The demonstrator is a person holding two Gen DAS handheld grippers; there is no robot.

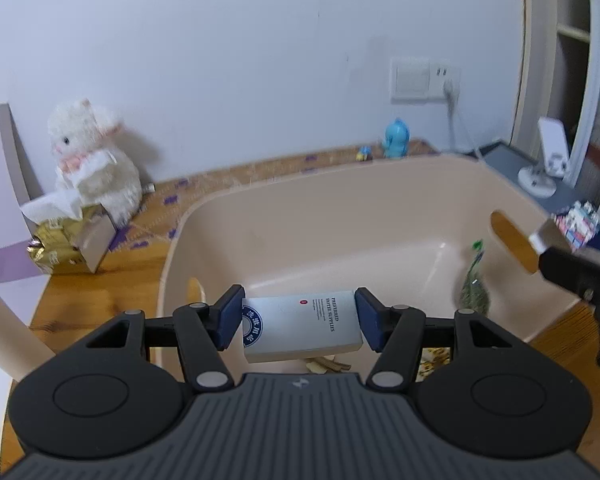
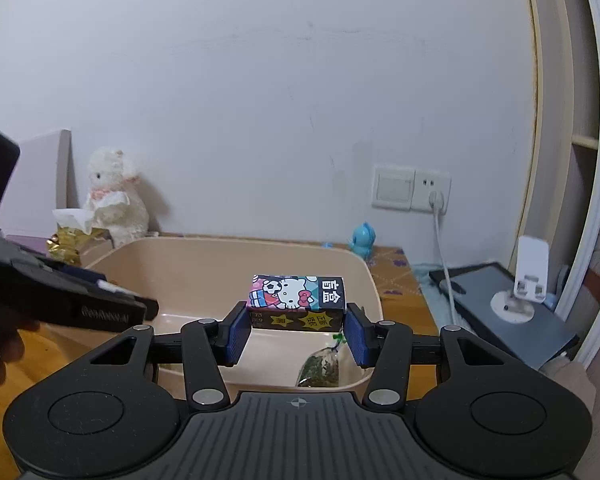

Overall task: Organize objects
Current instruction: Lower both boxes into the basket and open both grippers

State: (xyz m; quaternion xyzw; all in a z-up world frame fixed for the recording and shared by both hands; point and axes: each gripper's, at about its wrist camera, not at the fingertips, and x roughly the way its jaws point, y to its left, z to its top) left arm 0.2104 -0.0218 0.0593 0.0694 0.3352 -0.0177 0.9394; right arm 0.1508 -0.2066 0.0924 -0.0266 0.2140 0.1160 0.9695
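Our left hand-held gripper (image 1: 299, 320) clamps a white box (image 1: 302, 330) between its pads, over the near end of the beige tub (image 1: 340, 216). Our right hand-held gripper (image 2: 296, 330) clamps a cartoon box (image 2: 297, 300) above the tub's near rim, a green packet (image 2: 318, 368) below it

White box (image 1: 300, 326), held over the beige tub: "PREFERRED HOTEL SUPPLIES" in dark print beside a small red mark; finer lines beneath too small to read; round blue seal with Chinese characters, not legible

Cartoon box (image 2: 297, 301): large white "盲盒" on the black end panel; yellow starbursts below, one reading "正版 授权"; cat and panda figures
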